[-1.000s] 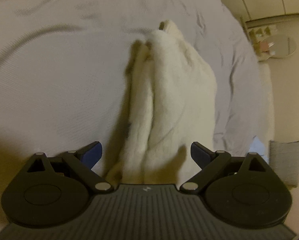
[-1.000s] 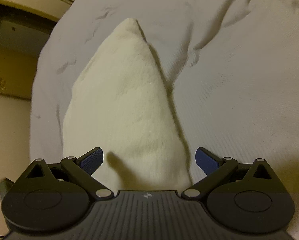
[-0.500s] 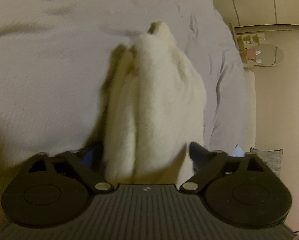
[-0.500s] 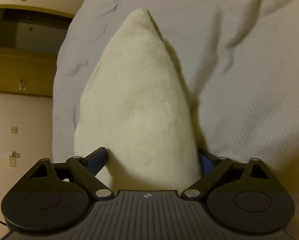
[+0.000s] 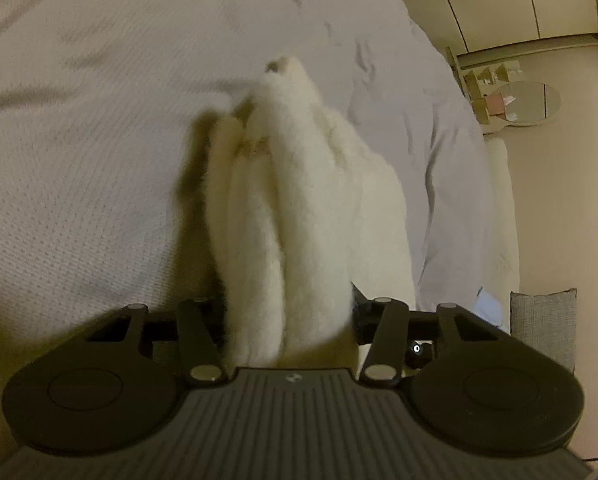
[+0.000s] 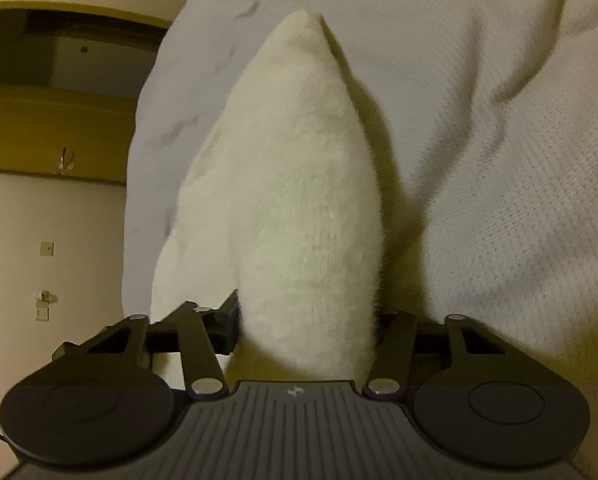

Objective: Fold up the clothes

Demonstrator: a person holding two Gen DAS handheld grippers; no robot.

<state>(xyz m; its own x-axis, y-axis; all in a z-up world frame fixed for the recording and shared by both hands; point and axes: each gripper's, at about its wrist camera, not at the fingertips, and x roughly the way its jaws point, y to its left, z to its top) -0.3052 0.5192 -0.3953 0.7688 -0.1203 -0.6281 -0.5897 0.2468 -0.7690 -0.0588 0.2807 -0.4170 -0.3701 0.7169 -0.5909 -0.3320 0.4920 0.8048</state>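
A fluffy white garment (image 5: 299, 216) hangs bunched in several thick folds over the grey bed sheet (image 5: 79, 160). My left gripper (image 5: 289, 316) is shut on its near end, the fingers pressed into the folds. In the right wrist view the same white garment (image 6: 307, 208) rises to a point over the sheet (image 6: 499, 200). My right gripper (image 6: 309, 324) is shut on its near end too. The fingertips of both grippers are hidden by the fabric.
The bed edge runs down the right of the left wrist view, with floor beyond, a round mirror (image 5: 527, 102) and a grey cushion (image 5: 543, 324). In the right wrist view a wall and a wooden ledge (image 6: 55, 136) lie left of the bed.
Both grippers went from open around the garment to shut on it. The garment has been drawn up from the sheet into narrower, tighter folds.
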